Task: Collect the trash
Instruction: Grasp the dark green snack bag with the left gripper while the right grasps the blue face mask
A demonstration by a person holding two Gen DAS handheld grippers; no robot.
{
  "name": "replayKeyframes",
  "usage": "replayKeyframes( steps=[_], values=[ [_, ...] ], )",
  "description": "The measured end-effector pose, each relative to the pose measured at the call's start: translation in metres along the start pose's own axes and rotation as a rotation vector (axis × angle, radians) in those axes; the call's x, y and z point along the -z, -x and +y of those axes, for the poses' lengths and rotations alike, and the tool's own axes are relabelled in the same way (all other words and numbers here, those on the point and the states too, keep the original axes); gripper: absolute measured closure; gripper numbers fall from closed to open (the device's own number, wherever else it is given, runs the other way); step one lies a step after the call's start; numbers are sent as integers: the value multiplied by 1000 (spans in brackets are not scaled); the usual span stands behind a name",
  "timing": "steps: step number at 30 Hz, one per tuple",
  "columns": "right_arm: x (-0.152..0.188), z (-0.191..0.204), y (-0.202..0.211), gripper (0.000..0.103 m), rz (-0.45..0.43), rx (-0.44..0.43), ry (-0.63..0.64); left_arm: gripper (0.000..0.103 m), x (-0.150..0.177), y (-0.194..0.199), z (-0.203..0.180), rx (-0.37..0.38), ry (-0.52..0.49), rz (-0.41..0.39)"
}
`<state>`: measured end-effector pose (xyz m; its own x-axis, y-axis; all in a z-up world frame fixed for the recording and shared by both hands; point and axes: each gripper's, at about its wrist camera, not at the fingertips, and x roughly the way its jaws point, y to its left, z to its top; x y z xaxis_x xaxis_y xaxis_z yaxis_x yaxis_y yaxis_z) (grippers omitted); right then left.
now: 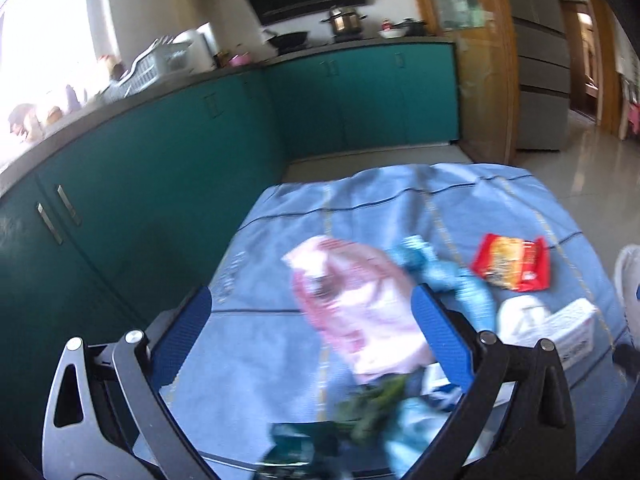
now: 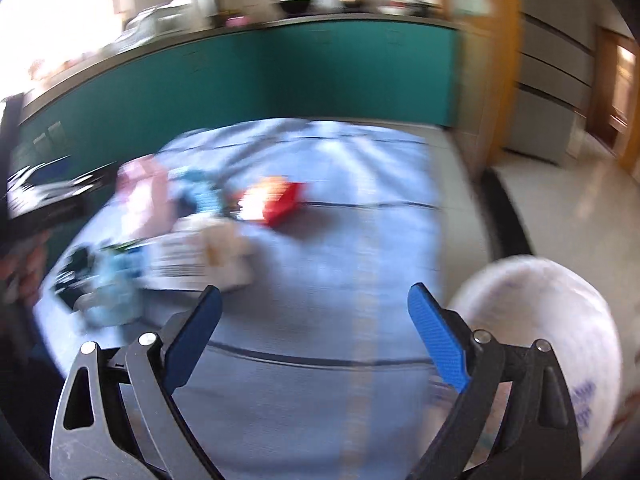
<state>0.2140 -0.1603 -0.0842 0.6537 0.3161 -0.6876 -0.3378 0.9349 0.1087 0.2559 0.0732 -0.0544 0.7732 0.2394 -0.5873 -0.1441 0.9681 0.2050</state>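
Trash lies on a blue cloth (image 1: 400, 208) over a table. In the left wrist view my left gripper (image 1: 312, 304) is open above a pink plastic bag (image 1: 360, 304), with green and dark scraps (image 1: 372, 404) near its base. A blue wrapper (image 1: 440, 268), a red snack packet (image 1: 510, 262) and a white box (image 1: 552, 324) lie to the right. The right wrist view is blurred. My right gripper (image 2: 316, 304) is open and empty over bare cloth (image 2: 340, 240). The red packet (image 2: 276, 200), the white box (image 2: 200, 256) and the pink bag (image 2: 140, 196) lie ahead to its left.
A white bag (image 2: 540, 344) stands at the table's right side and shows at the left wrist view's right edge (image 1: 628, 280). Teal kitchen cabinets (image 1: 160, 160) run behind and to the left. Tiled floor (image 1: 592, 168) and a wooden door frame (image 1: 500, 60) are at the right.
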Motion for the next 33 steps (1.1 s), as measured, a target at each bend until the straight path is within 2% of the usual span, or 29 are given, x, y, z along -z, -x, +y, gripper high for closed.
replayKeyframes(
  steps=[3, 5, 8, 10, 12, 16, 20, 22, 23, 24, 28, 30, 33],
  values=[
    [-4, 33, 3, 11, -47, -78, 95, 4, 6, -7, 36, 49, 73, 44],
    [-5, 53, 8, 11, -82, -161, 150, 4, 12, -7, 54, 89, 100, 57],
    [-1, 85, 7, 11, -71, -288, 218, 4, 22, -7, 72, 104, 116, 74],
    [4, 105, -7, 11, -26, -294, 260, 4, 30, -6, 77, 137, 123, 90],
    [8, 121, -22, 11, 13, -283, 280, 4, 38, -6, 80, 202, 138, 120],
    [11, 140, -46, 11, 60, -291, 270, 4, 56, -7, 85, 269, 148, 163],
    [6, 150, -68, 11, 83, -229, 256, 4, 65, -14, 90, 326, 171, 201],
    [6, 150, -77, 28, 99, -219, 239, 4, 68, -14, 90, 349, 166, 208],
    [6, 148, -85, 53, 133, -222, 219, 4, 69, -12, 89, 357, 160, 206],
    [6, 145, -90, 61, 150, -227, 204, 4, 70, -11, 88, 368, 153, 202],
    [1, 125, -80, 65, 116, -263, 132, 4, 71, -4, 80, 431, 112, 183],
    [-6, 111, -63, 65, 53, -279, 95, 4, 73, -2, 72, 474, 73, 197],
    [-15, 85, -36, 65, -50, -284, 43, 4, 76, -2, 52, 470, -22, 229]
  ],
)
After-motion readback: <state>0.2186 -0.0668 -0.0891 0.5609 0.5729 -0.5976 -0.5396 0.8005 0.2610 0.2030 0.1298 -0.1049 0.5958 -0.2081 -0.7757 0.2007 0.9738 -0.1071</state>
